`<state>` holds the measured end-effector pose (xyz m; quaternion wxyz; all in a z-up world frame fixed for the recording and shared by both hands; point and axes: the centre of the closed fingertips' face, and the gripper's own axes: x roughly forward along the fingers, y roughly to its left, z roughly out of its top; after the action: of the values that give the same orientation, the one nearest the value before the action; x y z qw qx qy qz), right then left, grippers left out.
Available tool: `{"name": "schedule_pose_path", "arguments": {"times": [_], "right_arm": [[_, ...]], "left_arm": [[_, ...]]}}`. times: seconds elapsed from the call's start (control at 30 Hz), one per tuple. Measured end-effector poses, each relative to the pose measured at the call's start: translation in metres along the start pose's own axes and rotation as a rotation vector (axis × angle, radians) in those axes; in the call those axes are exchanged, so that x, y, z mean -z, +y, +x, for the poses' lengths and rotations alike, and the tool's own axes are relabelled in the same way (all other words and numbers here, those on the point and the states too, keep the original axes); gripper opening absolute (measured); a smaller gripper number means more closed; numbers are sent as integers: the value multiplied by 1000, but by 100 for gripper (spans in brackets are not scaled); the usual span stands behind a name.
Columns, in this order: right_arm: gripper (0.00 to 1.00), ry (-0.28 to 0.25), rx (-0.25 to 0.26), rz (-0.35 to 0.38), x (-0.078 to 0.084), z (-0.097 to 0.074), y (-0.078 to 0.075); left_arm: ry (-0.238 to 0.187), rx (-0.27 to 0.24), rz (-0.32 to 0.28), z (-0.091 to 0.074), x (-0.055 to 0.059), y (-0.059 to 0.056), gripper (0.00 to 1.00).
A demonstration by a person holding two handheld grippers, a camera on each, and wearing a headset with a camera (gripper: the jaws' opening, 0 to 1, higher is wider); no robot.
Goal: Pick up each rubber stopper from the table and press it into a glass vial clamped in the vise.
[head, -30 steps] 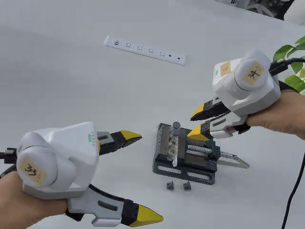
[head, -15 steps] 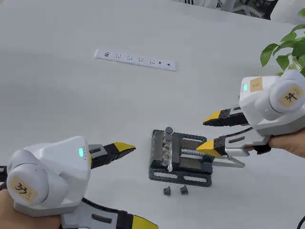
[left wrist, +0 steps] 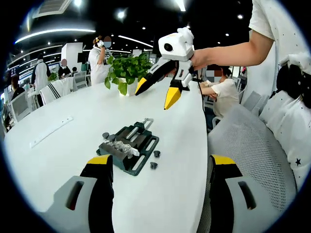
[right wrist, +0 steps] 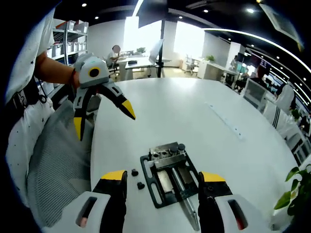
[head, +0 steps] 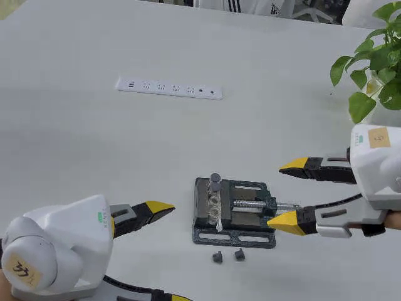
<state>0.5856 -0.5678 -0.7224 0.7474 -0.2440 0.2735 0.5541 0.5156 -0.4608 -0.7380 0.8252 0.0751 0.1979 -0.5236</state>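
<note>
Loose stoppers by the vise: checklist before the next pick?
1. Two loose stoppers lie on the table in front of the vise, apart from each other, with nothing over them: ok.
2. Right gripper open and empty: ok.
3. Left gripper open and empty: ok.
4. Glass vials sit between the vise's jaws: ok. Clamped tight: cannot tell.
5. Far-end vial carries a seated stopper; the others look uncapped: ok.
6. A gripper lined up over a loose stopper: not ok, both are off to the sides.
</note>
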Motion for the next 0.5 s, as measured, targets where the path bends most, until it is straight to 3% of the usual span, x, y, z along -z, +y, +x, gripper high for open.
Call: {"name": "schedule_pose_path", "arguments": {"times": [0.2, 0.5], "right_arm": [[65, -71, 3, 52, 15, -14, 16], [73, -132, 21, 126, 42, -30, 31]], "left_arm": [[28, 8, 13, 5, 3, -2, 75], [75, 27, 29, 16, 9, -3, 68]]}}
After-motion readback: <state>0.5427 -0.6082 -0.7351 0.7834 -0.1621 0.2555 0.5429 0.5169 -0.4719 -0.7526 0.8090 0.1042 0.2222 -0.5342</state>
